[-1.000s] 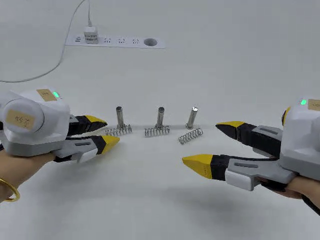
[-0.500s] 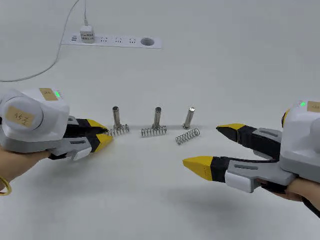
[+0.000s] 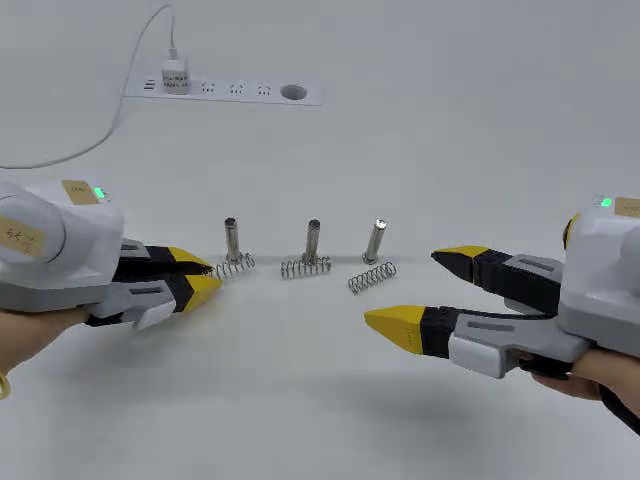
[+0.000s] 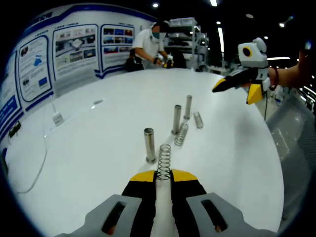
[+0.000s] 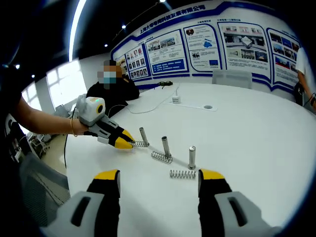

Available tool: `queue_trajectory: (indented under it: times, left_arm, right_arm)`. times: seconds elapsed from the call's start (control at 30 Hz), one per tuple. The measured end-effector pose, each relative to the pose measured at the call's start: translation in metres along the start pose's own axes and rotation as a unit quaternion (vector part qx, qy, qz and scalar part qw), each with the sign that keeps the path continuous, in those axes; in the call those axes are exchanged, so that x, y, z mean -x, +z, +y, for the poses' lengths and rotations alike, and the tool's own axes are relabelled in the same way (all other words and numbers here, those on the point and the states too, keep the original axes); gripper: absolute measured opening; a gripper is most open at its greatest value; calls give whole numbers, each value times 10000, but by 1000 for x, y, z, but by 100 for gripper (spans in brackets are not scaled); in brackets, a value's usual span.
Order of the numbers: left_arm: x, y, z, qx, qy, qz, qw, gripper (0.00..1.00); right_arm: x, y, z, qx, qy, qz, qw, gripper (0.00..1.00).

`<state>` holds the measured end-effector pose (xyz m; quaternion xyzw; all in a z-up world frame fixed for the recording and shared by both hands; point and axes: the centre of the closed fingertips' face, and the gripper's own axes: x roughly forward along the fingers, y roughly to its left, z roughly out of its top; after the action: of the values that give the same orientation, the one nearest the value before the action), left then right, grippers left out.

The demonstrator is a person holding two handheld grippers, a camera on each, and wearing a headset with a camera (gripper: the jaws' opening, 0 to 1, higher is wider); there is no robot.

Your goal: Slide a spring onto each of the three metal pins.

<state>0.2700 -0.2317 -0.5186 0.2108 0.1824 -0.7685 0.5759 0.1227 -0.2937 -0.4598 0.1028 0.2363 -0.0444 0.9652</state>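
Head view, left gripper [image 3: 205, 279]: lower left of frame, jaws drawn in close, tips at the near end of the left spring [image 3: 235, 266].
Head view, spring axis: the left spring lies flat, its long axis running right from my tips to the foot of the upright left pin [image 3: 232, 238]. I judge it must be tipped upright before it can go over the pin's top.
Head view, right gripper [image 3: 422, 290]: lower right of frame, jaws wide apart and holding nothing, pointing left at the right spring [image 3: 372, 277], near it but apart.
Head view, the rest: the middle spring [image 3: 305, 267] lies at the foot of the middle pin [image 3: 313, 240], and the right spring lies just in front of the right pin [image 3: 375, 240]. All 3 pins are bare.
Head view, writing: tan stickers on both gripper bodies carry handwriting I cannot read. The power strip [image 3: 225, 90], upper left, shows no legible brand.
Left gripper view, grip: the spring's last coils sit between my 2 yellow tips, so I take it as pinched. It runs straight ahead along the jaws, with the left pin just left of its far end.
Left gripper view, writing: wall posters at upper left, text too small to read.
Right gripper view, relation: the right spring lies crosswise ahead of my open tips, at lower centre, with the right pin just behind its right end.
Right gripper view, writing: blue-bordered posters along the top, unreadable.
Nearer tool: left for the left spring, right for the right spring.
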Motion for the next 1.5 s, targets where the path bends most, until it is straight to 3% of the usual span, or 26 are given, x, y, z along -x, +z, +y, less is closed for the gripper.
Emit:
queue_trajectory:
  times: [0.23, 0.47, 0.7, 0.83, 0.9, 1.1, 1.23, 1.5]
  left_arm:
    - [22, 26, -6, 355, 143, -584, 9976, 10]
    - [40, 44, -22, 274, 234, -914, 9952, 10]
    - [50, 59, -39, 511, 349, -1249, 9902, 10]
    - [56, 65, -49, 455, 396, -1375, 9887, 10]
    - [58, 66, -52, 244, 499, -1345, 9894, 10]
    - [66, 75, -63, 284, 520, -1610, 9852, 10]
    - [72, 83, -67, 340, 528, -1823, 9812, 10]
    - [75, 88, -71, 555, 527, -2044, 9759, 10]
  right_arm:
    - [-2, 21, 11, -96, 163, -261, 9995, 62]
    - [-10, 40, 28, -255, 376, -548, 9975, 58]
    - [-22, 53, 50, -377, 662, -744, 9943, 51]
    - [-30, 62, 62, -838, 863, -936, 9883, 46]
    - [-34, 66, 68, -1049, 1011, -1015, 9841, 44]
    - [-43, 75, 80, -1486, 1233, -1143, 9745, 38]
    - [-45, 77, 87, -1619, 1341, -1175, 9706, 35]
    - [-45, 80, 92, -2070, 1470, -1293, 9586, 28]
